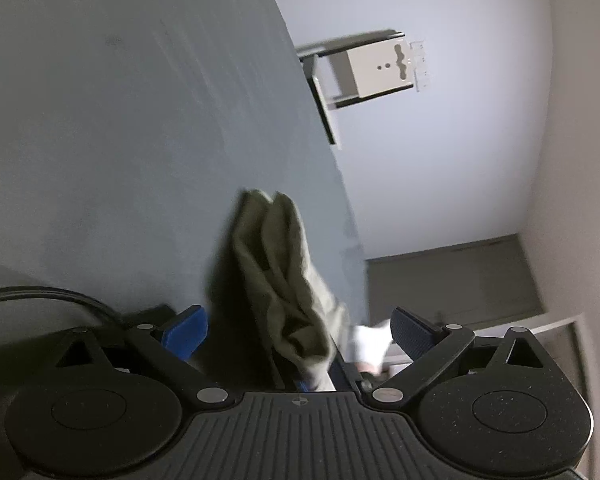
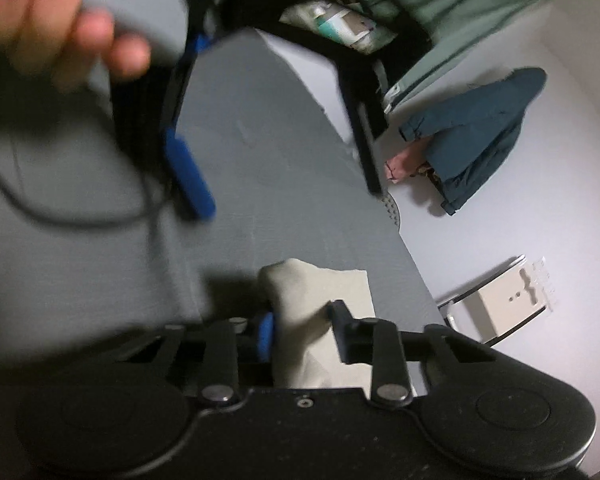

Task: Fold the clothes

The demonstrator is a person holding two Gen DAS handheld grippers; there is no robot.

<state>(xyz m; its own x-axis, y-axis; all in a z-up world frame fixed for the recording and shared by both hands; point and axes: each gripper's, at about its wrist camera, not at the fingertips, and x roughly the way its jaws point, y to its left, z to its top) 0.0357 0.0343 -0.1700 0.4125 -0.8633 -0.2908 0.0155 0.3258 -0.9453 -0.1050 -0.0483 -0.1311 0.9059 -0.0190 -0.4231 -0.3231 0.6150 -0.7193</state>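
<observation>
An olive-green cloth (image 1: 288, 280) hangs bunched over the grey table (image 1: 120, 140). In the left wrist view my left gripper (image 1: 296, 332) has its jaws wide apart; the cloth hangs between them without being clamped. In the right wrist view my right gripper (image 2: 304, 328) is shut on the same cloth (image 2: 320, 300), which looks pale beige here and is pinched between the blue pad and the black finger just above the table (image 2: 260, 140). The left gripper (image 2: 188, 172) shows blurred at upper left in that view, held by a hand (image 2: 60, 28).
A white stand with black frame (image 1: 364, 72) sits on the floor beyond the table edge; it also shows in the right wrist view (image 2: 500, 304). A blue jacket (image 2: 480, 132) lies on the floor. A black chair (image 2: 360, 92) and green bedding (image 2: 440, 8) are further back.
</observation>
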